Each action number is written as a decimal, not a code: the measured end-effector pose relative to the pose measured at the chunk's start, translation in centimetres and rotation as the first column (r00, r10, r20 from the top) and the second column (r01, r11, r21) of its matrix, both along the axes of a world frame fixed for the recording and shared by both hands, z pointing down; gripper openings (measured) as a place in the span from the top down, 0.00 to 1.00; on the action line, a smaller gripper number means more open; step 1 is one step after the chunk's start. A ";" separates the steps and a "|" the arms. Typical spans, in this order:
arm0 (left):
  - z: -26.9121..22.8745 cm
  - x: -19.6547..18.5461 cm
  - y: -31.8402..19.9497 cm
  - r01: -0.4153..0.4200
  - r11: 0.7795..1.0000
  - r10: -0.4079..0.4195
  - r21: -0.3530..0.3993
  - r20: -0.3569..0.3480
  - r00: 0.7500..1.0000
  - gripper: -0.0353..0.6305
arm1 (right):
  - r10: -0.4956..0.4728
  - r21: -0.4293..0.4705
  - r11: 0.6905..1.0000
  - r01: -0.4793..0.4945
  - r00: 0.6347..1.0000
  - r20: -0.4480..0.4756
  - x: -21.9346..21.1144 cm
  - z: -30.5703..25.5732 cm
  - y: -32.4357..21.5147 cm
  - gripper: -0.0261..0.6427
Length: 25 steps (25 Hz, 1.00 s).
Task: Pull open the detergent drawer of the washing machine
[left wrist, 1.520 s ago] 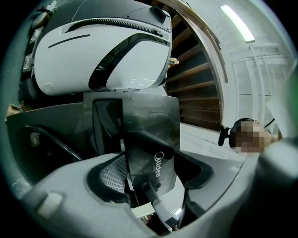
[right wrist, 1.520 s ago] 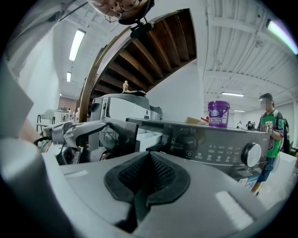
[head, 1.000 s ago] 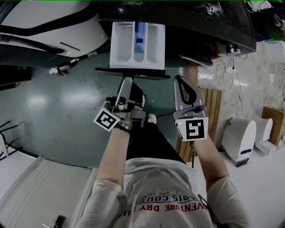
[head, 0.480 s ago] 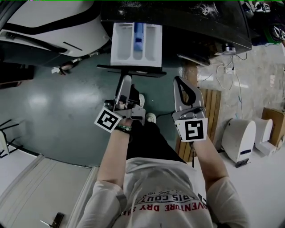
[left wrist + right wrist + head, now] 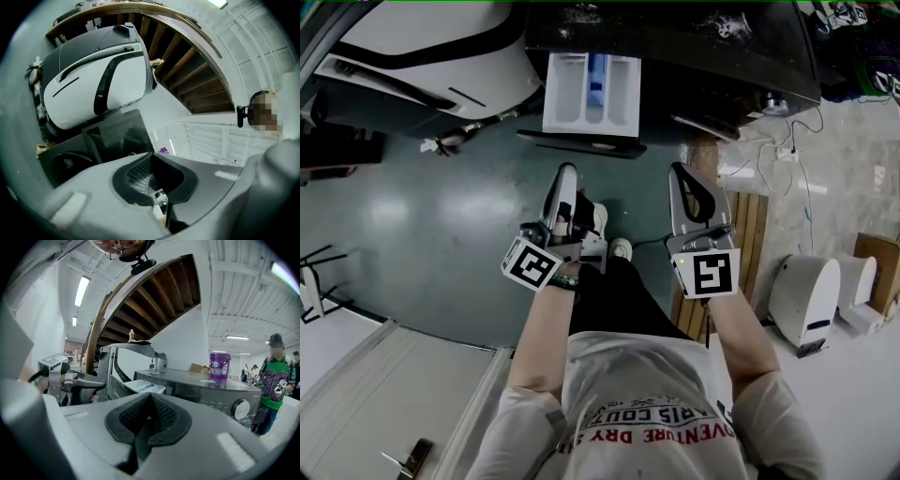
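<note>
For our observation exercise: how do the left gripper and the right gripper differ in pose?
The left gripper is rolled onto its side, showing a narrow edge; the right gripper lies flat, showing its broad face. The left points at the open drawer; the right points beside it. Both have jaws shut, holding nothing.

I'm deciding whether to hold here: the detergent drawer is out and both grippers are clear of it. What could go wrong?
1. The detergent drawer juts well out of the washing machine; the shut left gripper or right gripper, both just in front, could knock it if swung forward.
2. Loose cables on the floor to the right might snag a foot.
</note>
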<state>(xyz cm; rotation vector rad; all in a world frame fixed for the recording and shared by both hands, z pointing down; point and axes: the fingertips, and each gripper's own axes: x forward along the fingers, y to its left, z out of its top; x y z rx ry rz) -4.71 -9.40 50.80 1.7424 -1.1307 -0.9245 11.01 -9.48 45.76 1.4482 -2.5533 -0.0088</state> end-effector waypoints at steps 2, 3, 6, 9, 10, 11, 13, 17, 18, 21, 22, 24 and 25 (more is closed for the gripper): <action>-1.0 0.0 0.5 0.003 1.000 -0.003 -0.001 -0.024 1.000 0.94 | -0.016 0.001 1.000 0.016 1.000 0.012 -0.4 -0.9 0.6 0.96; -1.6 0.1 0.7 -0.001 1.000 0.001 -0.002 -0.008 1.000 0.94 | -0.024 0.000 1.000 0.024 1.000 0.016 -0.6 -1.4 0.8 0.96; -3.7 0.6 1.2 -0.037 0.999 0.036 0.011 0.097 0.995 0.94 | -0.047 -0.004 0.999 0.047 0.999 0.025 -0.9 -2.8 1.5 0.96; -6.7 1.5 1.7 -0.092 0.995 0.079 0.050 0.214 0.974 0.94 | -0.060 -0.015 0.998 0.061 0.998 0.024 -0.9 -4.1 1.9 0.96; -7.7 1.8 1.9 -0.110 0.992 0.090 0.062 0.258 0.962 0.94 | -0.064 -0.012 0.998 0.064 0.998 0.024 -1.0 -4.7 2.1 0.96; -8.8 2.0 2.1 -0.127 0.989 0.099 0.075 0.302 0.948 0.94 | -0.068 -0.007 0.998 0.068 0.997 0.026 -1.0 -5.4 2.2 0.96; -10.9 2.4 2.5 -0.158 0.982 0.108 0.102 0.383 0.917 0.94 | -0.078 0.003 0.997 0.078 0.996 0.030 -1.0 -6.7 2.6 0.96; -14.9 2.8 3.3 -0.215 0.964 0.098 0.159 0.537 0.838 0.94 | -0.087 0.015 0.996 0.087 0.995 0.049 -1.1 -9.1 3.3 0.96; -15.8 2.8 3.4 -0.228 0.959 0.090 0.170 0.578 0.811 0.94 | -0.086 0.019 0.996 0.085 0.995 0.055 -1.0 -9.6 3.5 0.96; -18.5 3.0 4.0 -0.266 0.944 0.072 0.195 0.663 0.745 0.94 | -0.086 0.031 0.996 0.085 0.995 0.051 -0.5 -11.0 4.2 0.96; -19.3 2.9 4.1 -0.274 0.940 0.070 0.202 0.674 0.736 0.94 | -0.088 0.039 0.995 0.086 0.995 0.053 -0.5 -11.8 4.4 0.96; -20.8 2.8 4.4 -0.288 0.934 0.063 0.213 0.695 0.716 0.94 | -0.089 0.062 0.994 0.086 0.995 0.052 -0.5 -13.5 4.8 0.96; -21.5 2.7 4.5 -0.297 0.930 0.056 0.216 0.716 0.696 0.95 | -0.086 0.069 0.994 0.083 0.995 0.042 -0.3 -14.0 5.0 0.96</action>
